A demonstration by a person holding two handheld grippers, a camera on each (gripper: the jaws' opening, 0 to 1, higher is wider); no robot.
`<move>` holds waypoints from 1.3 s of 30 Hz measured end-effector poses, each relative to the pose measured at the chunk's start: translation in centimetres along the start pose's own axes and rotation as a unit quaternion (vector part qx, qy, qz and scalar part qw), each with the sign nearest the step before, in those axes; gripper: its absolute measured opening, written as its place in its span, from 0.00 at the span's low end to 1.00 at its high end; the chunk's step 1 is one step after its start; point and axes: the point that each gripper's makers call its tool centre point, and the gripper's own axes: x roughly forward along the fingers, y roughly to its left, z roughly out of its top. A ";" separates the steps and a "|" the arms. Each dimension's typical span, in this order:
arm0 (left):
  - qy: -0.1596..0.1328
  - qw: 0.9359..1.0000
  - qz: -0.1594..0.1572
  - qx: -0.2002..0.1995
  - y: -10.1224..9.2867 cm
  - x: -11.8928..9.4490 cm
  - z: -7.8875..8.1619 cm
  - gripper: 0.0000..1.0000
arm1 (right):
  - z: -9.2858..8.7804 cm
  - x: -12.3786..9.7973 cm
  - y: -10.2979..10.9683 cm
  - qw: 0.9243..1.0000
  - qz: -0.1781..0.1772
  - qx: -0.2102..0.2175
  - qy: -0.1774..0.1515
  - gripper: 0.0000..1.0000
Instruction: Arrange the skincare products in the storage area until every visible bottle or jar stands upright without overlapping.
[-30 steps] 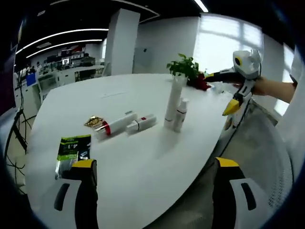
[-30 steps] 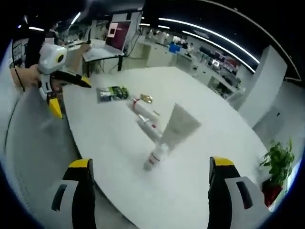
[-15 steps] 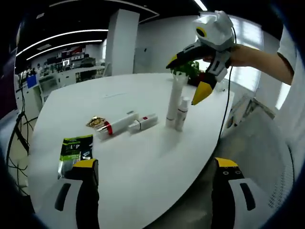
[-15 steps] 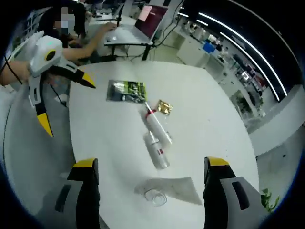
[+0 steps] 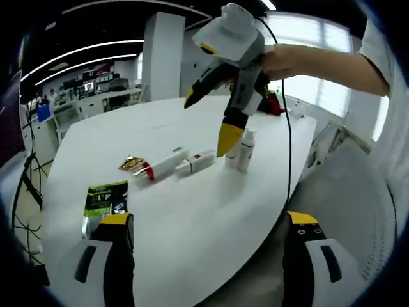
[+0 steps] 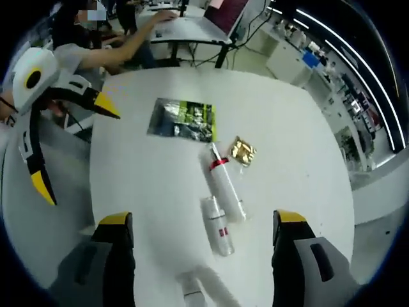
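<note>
Two white containers lie flat on the white table: a tube with a red band and a smaller bottle beside it. A small white bottle stands upright next to a taller white tube, partly hidden behind the right gripper. My right gripper hangs open above the lying pair and looks down on them, holding nothing. My left gripper is open near the table's edge; in the right gripper view it sits off to the left, empty.
A green sachet and a small gold packet lie near the tubes. A person works at a laptop on a desk beyond the table. The table's rounded edge runs close to the left gripper.
My right gripper has swung from the table's far edge to above the lying tubes and tipped downward, so its view now looks straight down. The left gripper has barely moved. The products stay put.
</note>
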 end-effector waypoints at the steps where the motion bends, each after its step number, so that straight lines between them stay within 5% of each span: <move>1: 0.001 1.000 -0.001 0.001 -0.1 0.0 0.0 0.91 | 0.2 0.3 -0.1 1.000 0.002 0.001 0.000 0.87; 10: 0.007 1.000 -0.005 -0.002 -0.3 0.2 -0.3 0.90 | 1.3 3.5 0.1 0.999 0.022 0.029 0.005 0.83; 17: 0.018 1.000 -0.007 0.006 -0.4 0.3 -0.7 0.89 | 1.8 6.1 -1.0 1.000 0.017 0.005 0.023 0.80; 39: 0.036 0.999 -0.011 -0.003 -0.4 0.5 -1.4 0.88 | -0.5 12.8 -1.0 0.995 0.058 -0.036 0.078 0.65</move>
